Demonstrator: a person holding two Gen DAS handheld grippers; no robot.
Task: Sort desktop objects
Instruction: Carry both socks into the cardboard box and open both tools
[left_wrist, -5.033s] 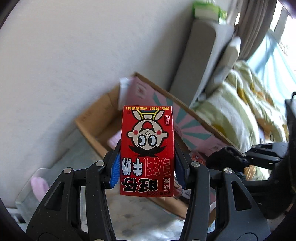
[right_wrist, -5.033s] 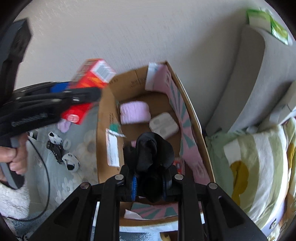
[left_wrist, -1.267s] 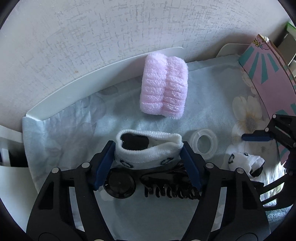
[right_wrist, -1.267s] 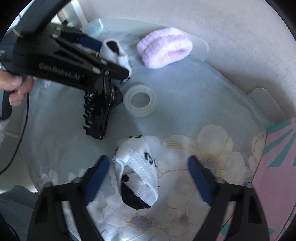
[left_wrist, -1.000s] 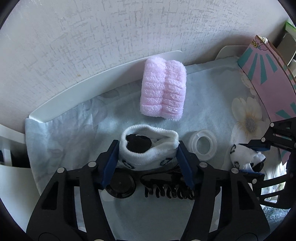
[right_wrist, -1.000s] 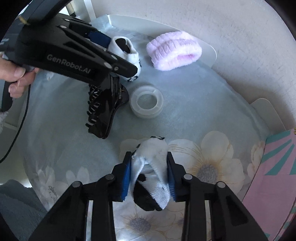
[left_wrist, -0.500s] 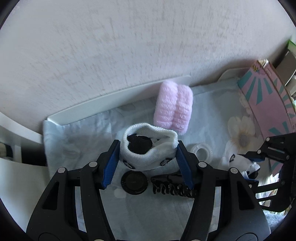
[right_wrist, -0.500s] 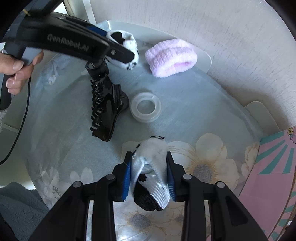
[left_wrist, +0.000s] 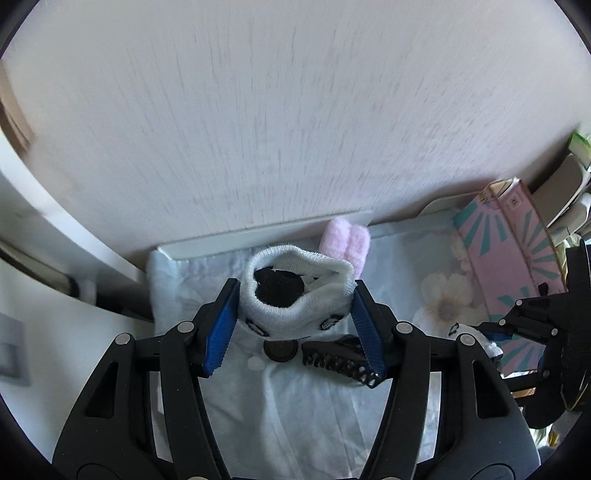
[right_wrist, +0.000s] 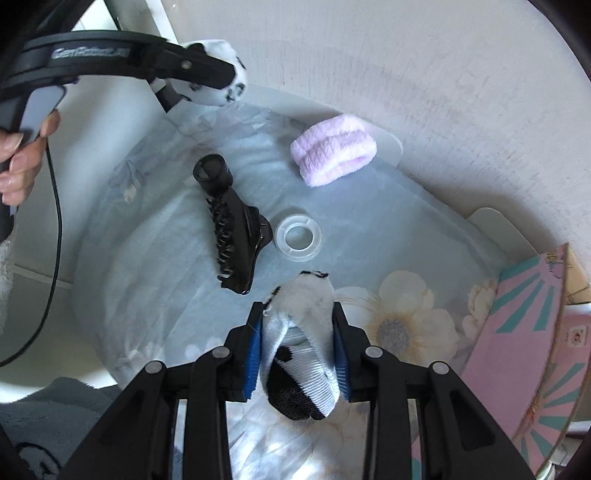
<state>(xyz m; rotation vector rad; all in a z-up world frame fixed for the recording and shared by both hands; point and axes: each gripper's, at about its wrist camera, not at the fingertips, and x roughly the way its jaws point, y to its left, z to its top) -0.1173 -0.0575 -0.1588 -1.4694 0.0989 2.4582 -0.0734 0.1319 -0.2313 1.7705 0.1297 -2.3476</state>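
Note:
My left gripper (left_wrist: 295, 325) is shut on a white sock with black spots (left_wrist: 291, 295) and holds it high above the table; it also shows in the right wrist view (right_wrist: 218, 88). My right gripper (right_wrist: 299, 354) is shut on a second white and black sock (right_wrist: 303, 339), just above the floral cloth. On the cloth lie a pink fuzzy roll (right_wrist: 334, 149), a black hair claw clip (right_wrist: 232, 221) and a clear tape ring (right_wrist: 299, 238).
A pink and teal patterned cardboard box (right_wrist: 532, 332) stands at the right edge of the table. A white wall (left_wrist: 295, 110) runs behind the table. The floral cloth (right_wrist: 166, 258) covers the table top. A cable (right_wrist: 51, 221) hangs from the left gripper's handle.
My left gripper has risen well above the table with its sock. My right gripper closed on the second sock about a second ago and has lifted it slightly.

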